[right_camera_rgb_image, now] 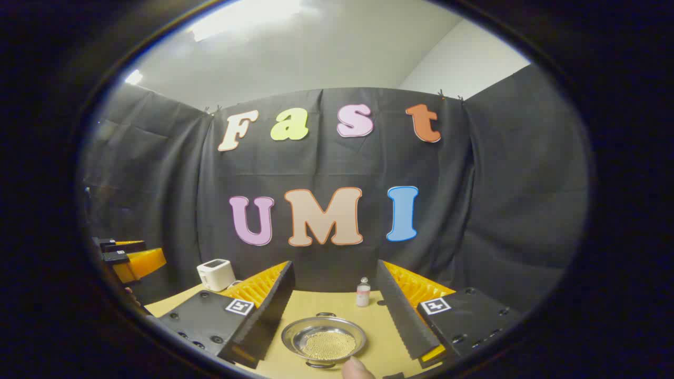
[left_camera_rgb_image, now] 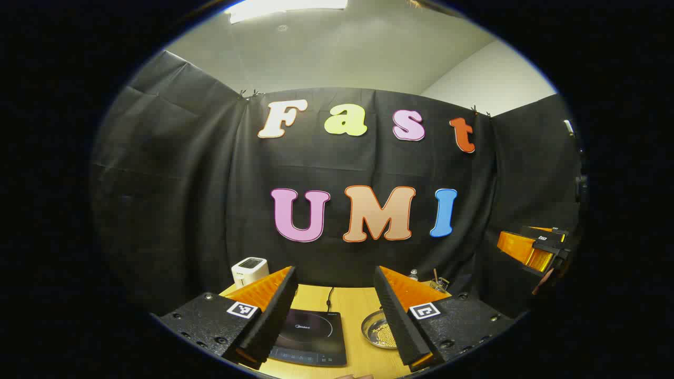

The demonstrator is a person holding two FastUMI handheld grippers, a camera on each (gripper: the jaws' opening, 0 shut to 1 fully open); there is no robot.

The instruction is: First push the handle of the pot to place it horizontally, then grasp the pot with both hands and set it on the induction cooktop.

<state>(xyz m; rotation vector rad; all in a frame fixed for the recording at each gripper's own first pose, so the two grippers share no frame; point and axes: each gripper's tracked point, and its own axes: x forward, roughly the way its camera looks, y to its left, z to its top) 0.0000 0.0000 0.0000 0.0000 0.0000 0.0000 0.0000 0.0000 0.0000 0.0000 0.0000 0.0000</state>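
Two hand-held grippers: left (left_camera_rgb_image: 334, 316) and right (right_camera_rgb_image: 334, 310), both wide apart, holding nothing
Pot (right_camera_rgb_image: 324, 338): on tabletop (right_camera_rgb_image: 316, 308), between right fingers, handles near and far
Cooktop (left_camera_rgb_image: 310, 337): left of pot
Toaster (right_camera_rgb_image: 216, 273): far left

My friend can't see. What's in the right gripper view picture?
A shiny metal pot holding small golden beads sits on a wooden table, between the fingers of the open right claw. Behind it stand a small bottle and a white box.
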